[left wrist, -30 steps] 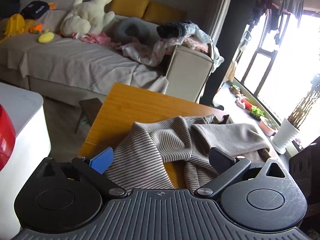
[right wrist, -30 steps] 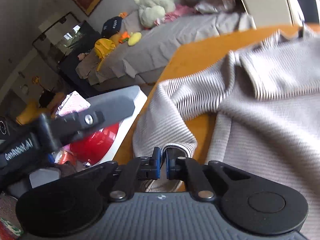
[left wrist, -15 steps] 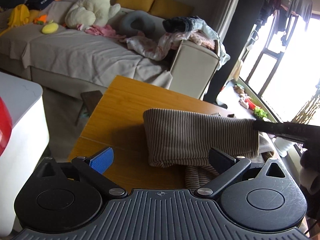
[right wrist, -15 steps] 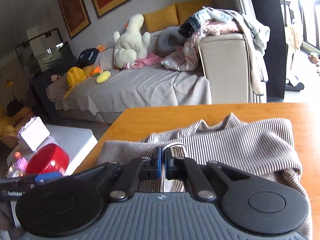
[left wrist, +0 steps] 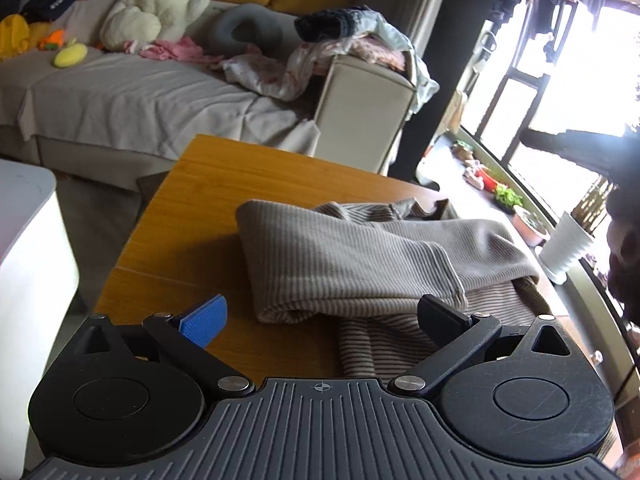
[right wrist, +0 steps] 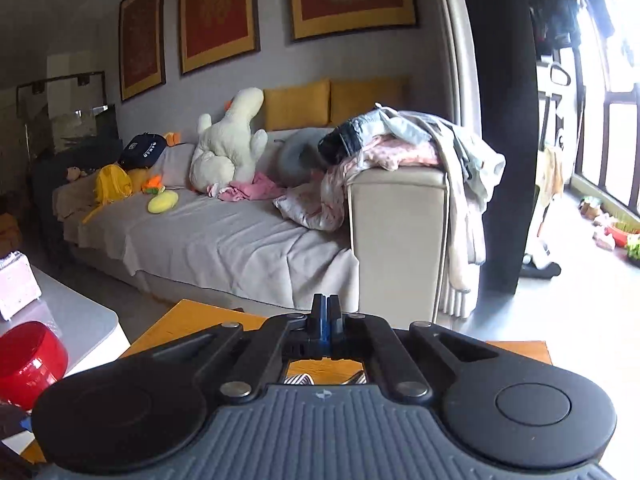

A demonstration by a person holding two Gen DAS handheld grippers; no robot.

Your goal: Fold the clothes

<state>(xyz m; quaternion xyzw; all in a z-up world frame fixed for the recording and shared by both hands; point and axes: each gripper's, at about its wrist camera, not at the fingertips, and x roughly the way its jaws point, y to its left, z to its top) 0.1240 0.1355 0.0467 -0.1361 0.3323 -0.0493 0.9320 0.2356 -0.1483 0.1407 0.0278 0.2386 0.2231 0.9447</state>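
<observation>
Daylight is pouring in from the windows on the right of a cluttered living room, and a grey-covered sofa point(left wrist: 132, 96) is running along the far wall with a white plush duck point(left wrist: 156, 4) sitting on it. Nearer, on the left, a white side table point(left wrist: 28, 240) is standing just beside the wooden table point(left wrist: 224, 200) where the work is happening.

Low at that table's near edge, the left gripper point(left wrist: 322, 314) is hanging with its jaws spread wide and nothing between them — probably so it is ready to take the next edge. Just ahead of it the striped sweater point(left wrist: 360, 256) is lying on the right half of the tabletop: beige with fine dark ribs, one layer doubled over into a soft, rounded fold, a looser striped layer showing beneath it, its far edge bunching unevenly. The fold is looking partial, not yet squared.

Further right, the right gripper point(right wrist: 326, 312) is pointing up toward the sofa, its jaws pressed together with no cloth visible between the blue pads point(right wrist: 325, 326); only a sliver of striped fabric is peeking from below its frame.
</observation>
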